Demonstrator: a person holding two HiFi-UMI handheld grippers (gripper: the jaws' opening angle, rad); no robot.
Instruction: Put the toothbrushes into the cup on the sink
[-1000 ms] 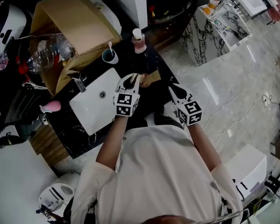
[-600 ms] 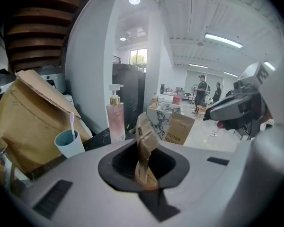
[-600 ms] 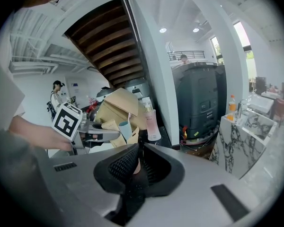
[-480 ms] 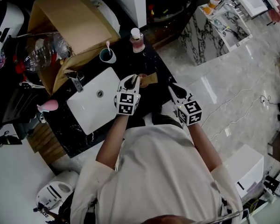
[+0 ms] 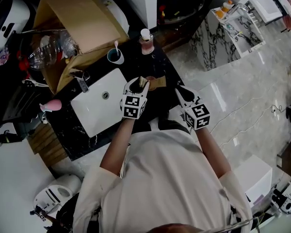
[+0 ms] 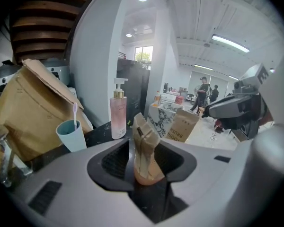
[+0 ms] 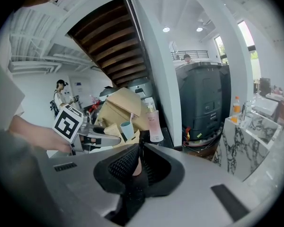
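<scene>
A teal cup (image 5: 115, 56) (image 6: 72, 135) with one pale pink toothbrush in it stands on the black counter behind the white sink (image 5: 87, 120). My left gripper (image 5: 139, 83) (image 6: 144, 152) hovers at the sink's right edge. Its jaws are opening, and a kraft-paper toothbrush pack (image 6: 144, 143) with a peach end stands loose between them. A second kraft pack (image 5: 156, 83) (image 6: 184, 124) printed "TOOTH BRUSH" sits just to the right. My right gripper (image 5: 180, 91) (image 7: 138, 163) is shut near that pack. A thin peach sliver shows between its pads, and I cannot tell what it is.
A pink soap bottle (image 5: 146, 41) (image 6: 118, 115) stands at the counter's back right. A large brown cardboard box (image 5: 77, 18) and clear plastic bottles (image 5: 46, 50) crowd the back left. The faucet (image 5: 81, 80) is at the sink's far left corner, with a pink object (image 5: 52, 105) beyond it.
Both grippers stay by the sink's right side. Only the head view has shifted a little.
</scene>
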